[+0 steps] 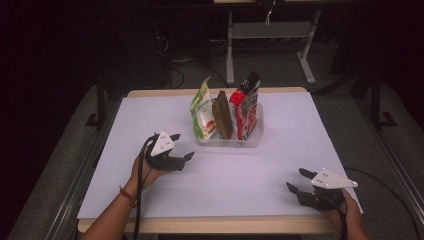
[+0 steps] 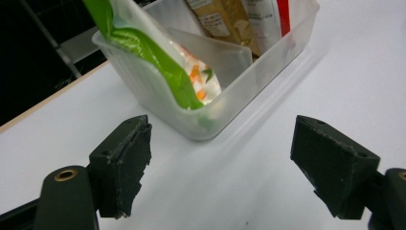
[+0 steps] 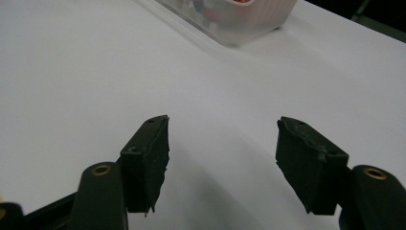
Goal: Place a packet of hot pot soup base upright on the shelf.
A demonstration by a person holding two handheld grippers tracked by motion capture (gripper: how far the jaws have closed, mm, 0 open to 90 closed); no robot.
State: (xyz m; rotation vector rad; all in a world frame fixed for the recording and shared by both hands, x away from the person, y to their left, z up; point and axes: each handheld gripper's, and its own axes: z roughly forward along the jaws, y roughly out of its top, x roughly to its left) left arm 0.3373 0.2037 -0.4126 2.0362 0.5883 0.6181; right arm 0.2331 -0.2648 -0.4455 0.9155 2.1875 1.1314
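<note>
I looked over a white sheet point(image 1: 225, 192) that covered the table point(image 1: 215, 224), whose pale wooden edge showed along the near side. Behind it stood a desk's grey legs point(image 1: 230, 50), with dark cables point(image 1: 172, 75) lying on the grey floor point(image 1: 280, 65).

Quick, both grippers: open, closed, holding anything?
Left gripper: open, empty, near the clear bin.
Right gripper: open, empty, over the table.

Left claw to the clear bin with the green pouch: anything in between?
Nothing. In the left gripper view, bare white table separates the open left claw from the clear bin holding the green pouch.
</note>
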